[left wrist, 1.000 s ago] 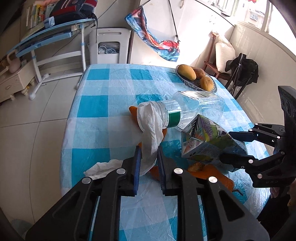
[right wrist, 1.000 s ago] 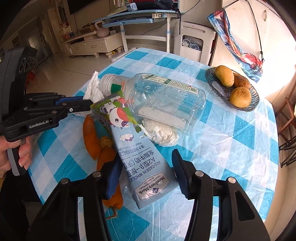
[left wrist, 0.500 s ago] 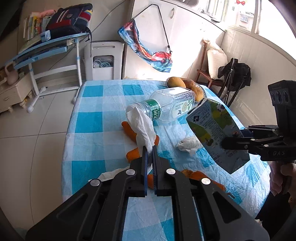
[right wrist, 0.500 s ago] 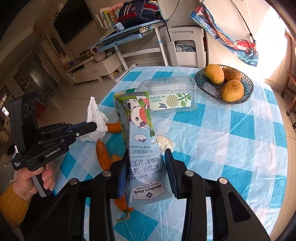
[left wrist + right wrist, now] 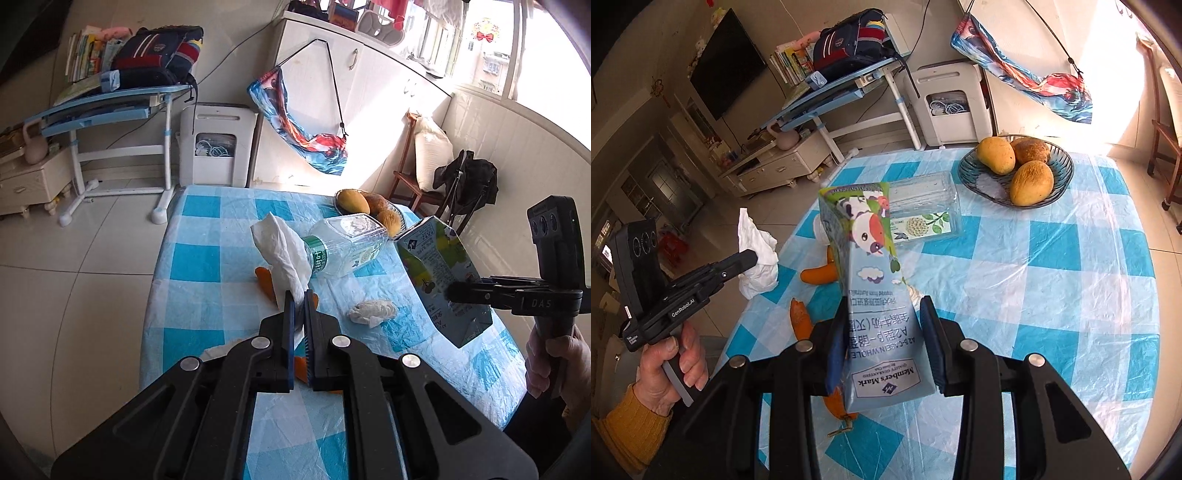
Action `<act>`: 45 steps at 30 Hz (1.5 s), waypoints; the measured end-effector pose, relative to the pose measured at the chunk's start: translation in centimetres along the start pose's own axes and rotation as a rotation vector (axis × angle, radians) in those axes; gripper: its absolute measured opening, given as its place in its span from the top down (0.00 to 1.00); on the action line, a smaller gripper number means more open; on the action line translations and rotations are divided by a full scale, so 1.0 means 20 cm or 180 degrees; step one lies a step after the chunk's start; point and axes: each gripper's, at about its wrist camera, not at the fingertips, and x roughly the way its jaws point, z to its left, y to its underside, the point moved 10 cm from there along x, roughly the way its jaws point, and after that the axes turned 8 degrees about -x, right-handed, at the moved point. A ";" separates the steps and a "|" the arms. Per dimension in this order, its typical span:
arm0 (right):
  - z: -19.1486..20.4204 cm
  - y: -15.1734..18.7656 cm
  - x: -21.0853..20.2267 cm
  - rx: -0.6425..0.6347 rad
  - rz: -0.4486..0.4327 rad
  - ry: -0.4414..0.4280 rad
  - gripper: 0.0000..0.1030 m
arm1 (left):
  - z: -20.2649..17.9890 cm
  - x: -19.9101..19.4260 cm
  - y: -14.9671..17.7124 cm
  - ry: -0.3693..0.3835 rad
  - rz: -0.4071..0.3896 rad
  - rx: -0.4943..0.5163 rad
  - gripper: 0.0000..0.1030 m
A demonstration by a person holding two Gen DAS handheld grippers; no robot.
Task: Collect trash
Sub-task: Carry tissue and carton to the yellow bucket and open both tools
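Tissue (image 5: 282, 254) pinched in closed left gripper (image 5: 300, 301); right gripper (image 5: 884, 325) clamps milk carton (image 5: 875, 288), bottle (image 5: 923, 210) at one o'clock.

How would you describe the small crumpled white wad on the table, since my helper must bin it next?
On the blue-and-white checked tablecloth, look just in front of the clear plastic bottle lying on its side. The small crumpled white wad lies alone there, unlike the larger held tissue.
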 end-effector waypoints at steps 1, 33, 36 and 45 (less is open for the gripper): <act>0.00 0.01 -0.01 0.0022 -0.0011 -0.0001 0.64 | 0.00 -0.02 0.01 0.0007 0.0003 -0.0003 0.95; 0.39 0.63 -0.34 0.0489 -0.0074 -0.0384 0.63 | -0.19 -0.55 0.76 0.0200 0.0217 -0.0264 0.95; 0.43 0.70 -0.37 0.0504 -0.0064 -0.0400 0.63 | -0.19 -0.61 0.81 0.0215 0.0216 -0.0275 0.95; 0.48 0.82 -0.45 0.0596 -0.0102 -0.0378 0.63 | -0.22 -0.80 0.93 0.0309 0.0155 -0.0353 0.95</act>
